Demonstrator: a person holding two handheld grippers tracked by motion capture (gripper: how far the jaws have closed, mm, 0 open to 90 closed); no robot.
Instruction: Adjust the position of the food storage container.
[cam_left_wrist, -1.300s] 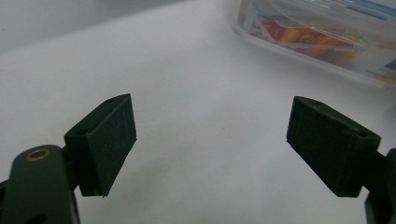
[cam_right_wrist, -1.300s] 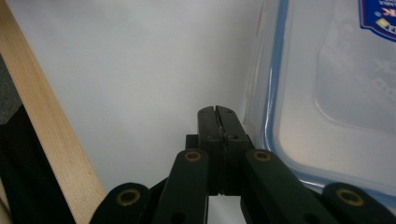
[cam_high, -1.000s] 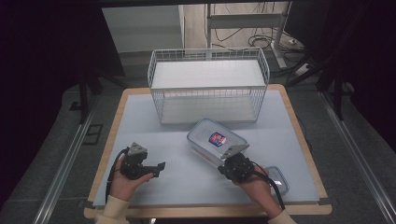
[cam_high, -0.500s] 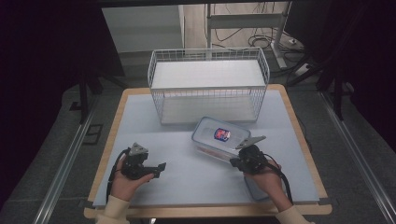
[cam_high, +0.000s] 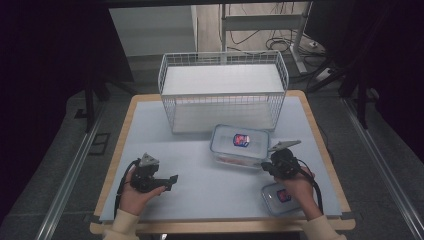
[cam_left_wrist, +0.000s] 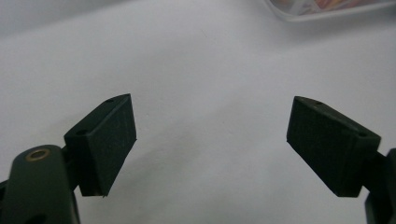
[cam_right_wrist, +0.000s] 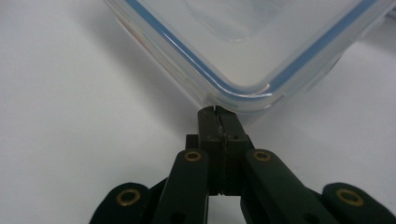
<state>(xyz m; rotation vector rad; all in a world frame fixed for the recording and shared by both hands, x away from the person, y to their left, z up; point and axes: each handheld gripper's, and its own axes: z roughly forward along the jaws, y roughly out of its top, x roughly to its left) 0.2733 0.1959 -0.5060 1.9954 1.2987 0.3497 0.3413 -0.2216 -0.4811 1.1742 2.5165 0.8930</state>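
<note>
A large clear lidded box (cam_high: 240, 145) with a blue seal and a red-and-blue label lies on the white table in front of the wire basket (cam_high: 222, 90). My right gripper (cam_high: 267, 165) is at its near right corner. In the right gripper view the jaws are shut together with nothing between them, and the right gripper (cam_right_wrist: 217, 112) tips touch the large box (cam_right_wrist: 243, 46) at its rounded corner. My left gripper (cam_high: 171, 180) rests at the near left, apart from the box. The left gripper (cam_left_wrist: 210, 140) jaws stand wide open over bare table.
A smaller clear lidded box (cam_high: 279, 198) lies by the right hand near the table's front edge (cam_high: 200, 227). The basket stands at the back of the table. An edge of a clear box (cam_left_wrist: 327, 7) shows at the top of the left gripper view.
The right hand has moved to the right. The large box has turned from a slant to nearly square with the table and shifted right. The smaller box now shows by the hand. The left hand stayed still.
</note>
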